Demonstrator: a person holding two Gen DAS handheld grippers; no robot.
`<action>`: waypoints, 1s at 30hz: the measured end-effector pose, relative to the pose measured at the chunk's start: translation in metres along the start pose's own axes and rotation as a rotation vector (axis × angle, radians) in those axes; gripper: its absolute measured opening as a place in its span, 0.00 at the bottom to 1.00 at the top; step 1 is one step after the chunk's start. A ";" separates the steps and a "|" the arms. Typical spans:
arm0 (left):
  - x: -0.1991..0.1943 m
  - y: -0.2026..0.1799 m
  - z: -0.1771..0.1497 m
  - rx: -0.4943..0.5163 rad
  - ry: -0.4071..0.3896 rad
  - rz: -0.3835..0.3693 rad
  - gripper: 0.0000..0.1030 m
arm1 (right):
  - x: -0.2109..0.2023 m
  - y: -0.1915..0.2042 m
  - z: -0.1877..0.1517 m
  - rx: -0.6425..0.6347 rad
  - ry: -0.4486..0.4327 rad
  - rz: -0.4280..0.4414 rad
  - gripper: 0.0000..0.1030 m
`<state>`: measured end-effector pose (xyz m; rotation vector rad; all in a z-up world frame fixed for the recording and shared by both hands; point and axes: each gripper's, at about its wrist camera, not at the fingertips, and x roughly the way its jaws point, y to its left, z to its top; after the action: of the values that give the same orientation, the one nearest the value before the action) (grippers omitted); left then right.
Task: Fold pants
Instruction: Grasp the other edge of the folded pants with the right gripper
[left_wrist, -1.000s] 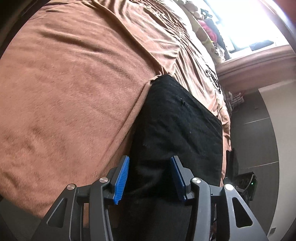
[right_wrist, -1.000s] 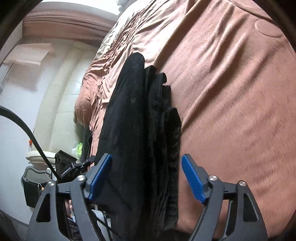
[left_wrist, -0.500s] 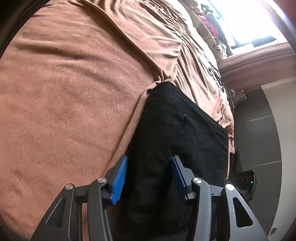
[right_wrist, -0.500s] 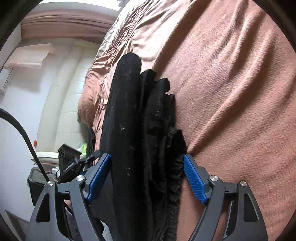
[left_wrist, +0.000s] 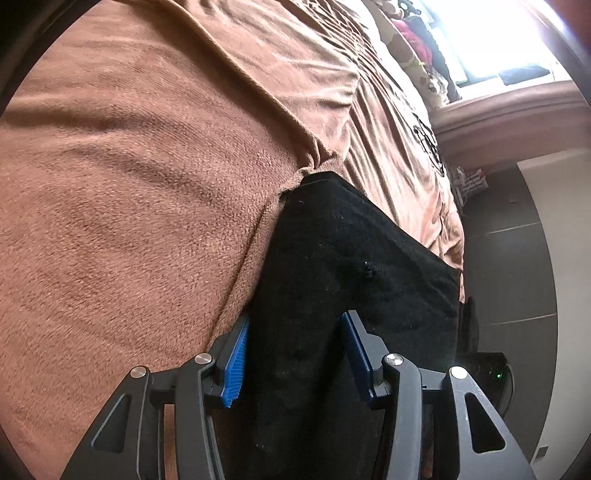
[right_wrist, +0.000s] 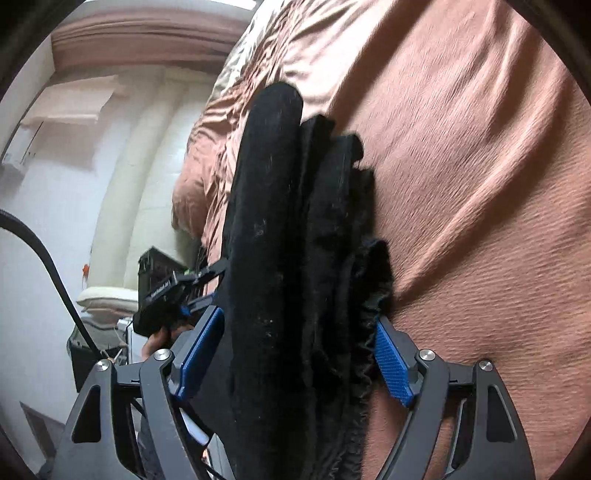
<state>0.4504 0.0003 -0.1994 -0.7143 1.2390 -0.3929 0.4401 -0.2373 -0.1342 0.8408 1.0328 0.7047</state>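
Black folded cloth pants (left_wrist: 354, 280) are lying on a brown fuzzy blanket (left_wrist: 140, 192); their near end is cut off.
The left gripper (left_wrist: 293, 360) and right gripper (right_wrist: 295, 354) are each squeezing the stack between blue pads.

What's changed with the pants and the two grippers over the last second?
Both grippers closed in on the bed: the folded black pants and brown blanket loom larger. The left gripper and right gripper keep the same spread around the bundle; nothing released.
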 end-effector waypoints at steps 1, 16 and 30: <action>0.001 0.000 0.000 0.000 0.004 0.002 0.48 | 0.003 0.000 0.001 -0.003 0.002 -0.002 0.75; 0.004 0.013 -0.008 -0.016 0.074 -0.029 0.48 | 0.017 0.007 0.011 -0.008 0.025 -0.024 0.55; -0.045 -0.020 -0.029 0.081 -0.076 -0.065 0.24 | 0.006 0.053 -0.006 -0.121 -0.057 -0.091 0.28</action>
<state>0.4119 0.0057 -0.1578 -0.6957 1.1242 -0.4632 0.4306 -0.2040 -0.0934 0.7013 0.9619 0.6556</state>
